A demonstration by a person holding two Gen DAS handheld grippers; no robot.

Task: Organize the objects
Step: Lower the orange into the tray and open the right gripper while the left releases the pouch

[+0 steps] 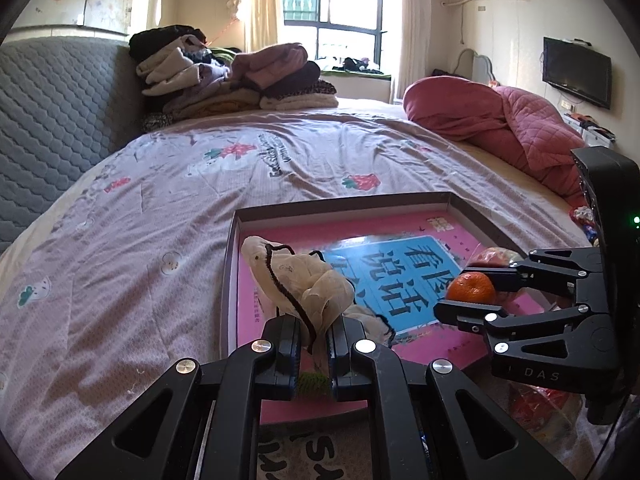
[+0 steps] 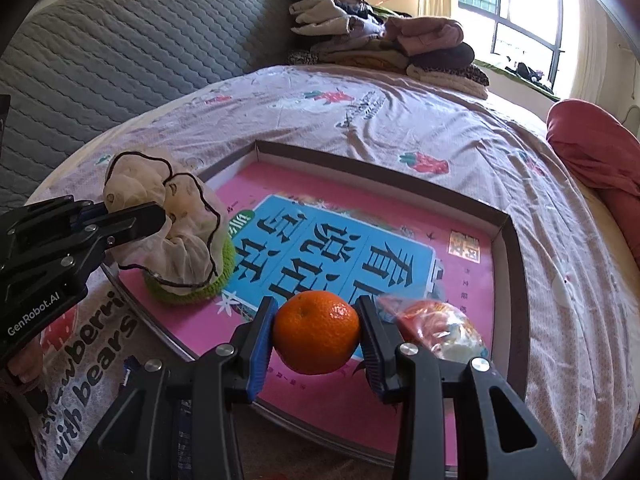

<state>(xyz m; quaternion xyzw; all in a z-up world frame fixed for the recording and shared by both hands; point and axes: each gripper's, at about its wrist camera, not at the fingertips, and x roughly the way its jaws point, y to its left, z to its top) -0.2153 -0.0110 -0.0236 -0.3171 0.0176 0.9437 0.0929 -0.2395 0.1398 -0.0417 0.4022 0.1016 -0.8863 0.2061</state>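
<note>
Left wrist view: the left claw (image 1: 313, 354) at the bottom middle was pinching a cream mesh pouch (image 1: 298, 286) with dark trim, a bit of green knit showing under it. It sat at the near left of a shallow box lid (image 1: 340, 203) lying on the bed (image 1: 160, 208), with a pink and blue book cover filling its floor. On the right, the right claw (image 1: 470, 288) was clamped on an orange (image 1: 471, 288) over the lid, a clear snack bag (image 1: 494, 256) right behind it.

Right wrist view: the right claw (image 2: 317, 336) was squeezing the orange (image 2: 316, 332) at the lower middle, over the lid's near edge. The snack bag (image 2: 434, 328) lay inside the box lid (image 2: 516, 240), just right of the orange. At the left, the left claw (image 2: 132, 216) gripped the mesh pouch (image 2: 168, 216), green knit piece (image 2: 208, 284) beneath it resting in the lid's left corner.
</note>
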